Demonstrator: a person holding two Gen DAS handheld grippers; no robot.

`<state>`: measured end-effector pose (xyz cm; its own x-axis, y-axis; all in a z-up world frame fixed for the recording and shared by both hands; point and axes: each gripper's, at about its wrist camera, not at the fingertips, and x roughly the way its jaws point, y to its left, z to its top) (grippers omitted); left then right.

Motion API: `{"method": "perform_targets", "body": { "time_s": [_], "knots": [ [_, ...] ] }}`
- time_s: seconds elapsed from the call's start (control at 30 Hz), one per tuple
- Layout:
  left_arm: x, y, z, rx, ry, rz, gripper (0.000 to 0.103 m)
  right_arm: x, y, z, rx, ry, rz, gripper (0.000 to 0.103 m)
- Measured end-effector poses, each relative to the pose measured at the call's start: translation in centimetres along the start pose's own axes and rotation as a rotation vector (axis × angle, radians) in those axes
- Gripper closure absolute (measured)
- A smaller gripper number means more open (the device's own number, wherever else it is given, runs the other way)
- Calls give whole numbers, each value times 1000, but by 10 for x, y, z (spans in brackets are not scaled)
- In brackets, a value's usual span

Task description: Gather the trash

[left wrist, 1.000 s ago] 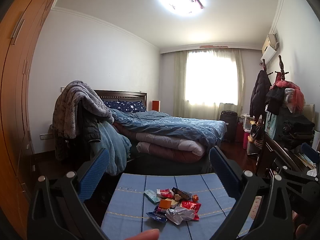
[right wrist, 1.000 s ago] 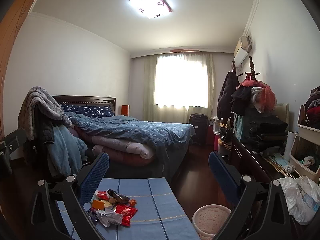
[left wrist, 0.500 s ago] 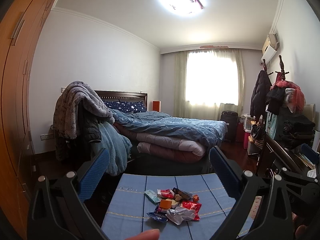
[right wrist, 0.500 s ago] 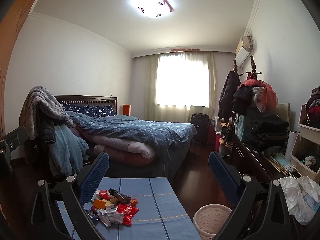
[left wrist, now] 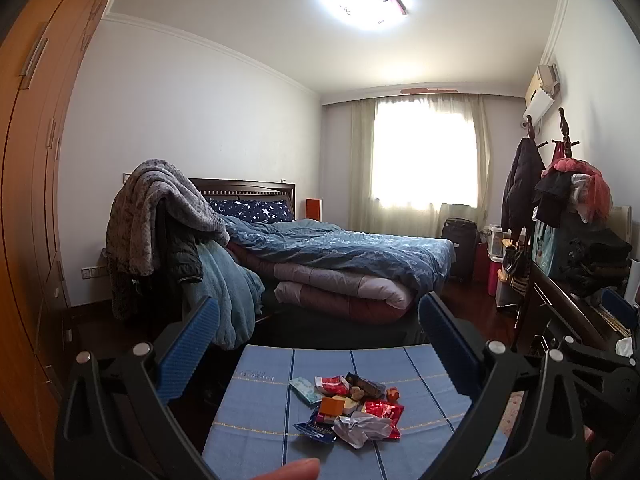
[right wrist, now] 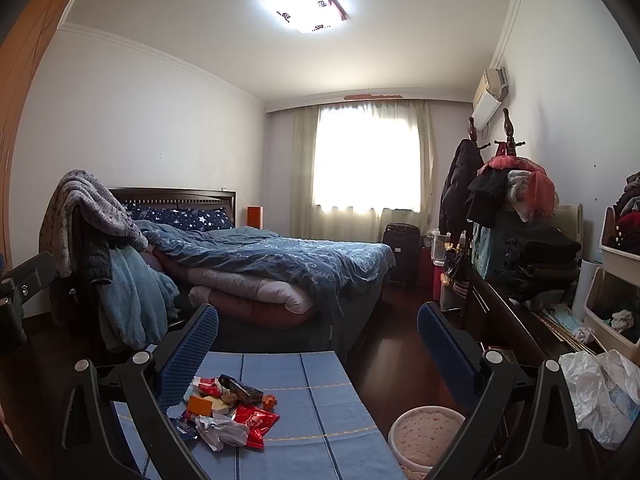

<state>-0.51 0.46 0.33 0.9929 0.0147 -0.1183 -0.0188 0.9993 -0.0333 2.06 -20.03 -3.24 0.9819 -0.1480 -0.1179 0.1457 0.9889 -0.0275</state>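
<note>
A small heap of trash (left wrist: 348,408) lies on a low table under a blue cloth (left wrist: 256,412): red, blue and orange wrappers and a crumpled white paper. The heap also shows in the right wrist view (right wrist: 228,412), on the same cloth (right wrist: 320,400). My left gripper (left wrist: 318,344) is open and empty, held above and behind the heap. My right gripper (right wrist: 318,344) is open and empty, to the right of the heap. A pink speckled waste bin (right wrist: 424,436) stands on the floor right of the table.
A bed with blue bedding (left wrist: 340,256) stands behind the table. A chair draped with blankets (left wrist: 160,232) is at the left. A wooden wardrobe (left wrist: 28,200) lines the left wall. A dark desk with clothes (right wrist: 516,280) and a white plastic bag (right wrist: 600,392) are at the right.
Both views have shifted only very slightly; both grippers stay open and the trash heap has not moved.
</note>
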Motion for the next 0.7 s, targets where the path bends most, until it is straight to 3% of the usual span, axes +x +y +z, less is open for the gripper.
{"method": "perform_targets", "body": {
  "time_s": [0.7],
  "knots": [
    [4,0,-2,2,4,1,3,2,2,-3,1,5,2,4]
  ]
}}
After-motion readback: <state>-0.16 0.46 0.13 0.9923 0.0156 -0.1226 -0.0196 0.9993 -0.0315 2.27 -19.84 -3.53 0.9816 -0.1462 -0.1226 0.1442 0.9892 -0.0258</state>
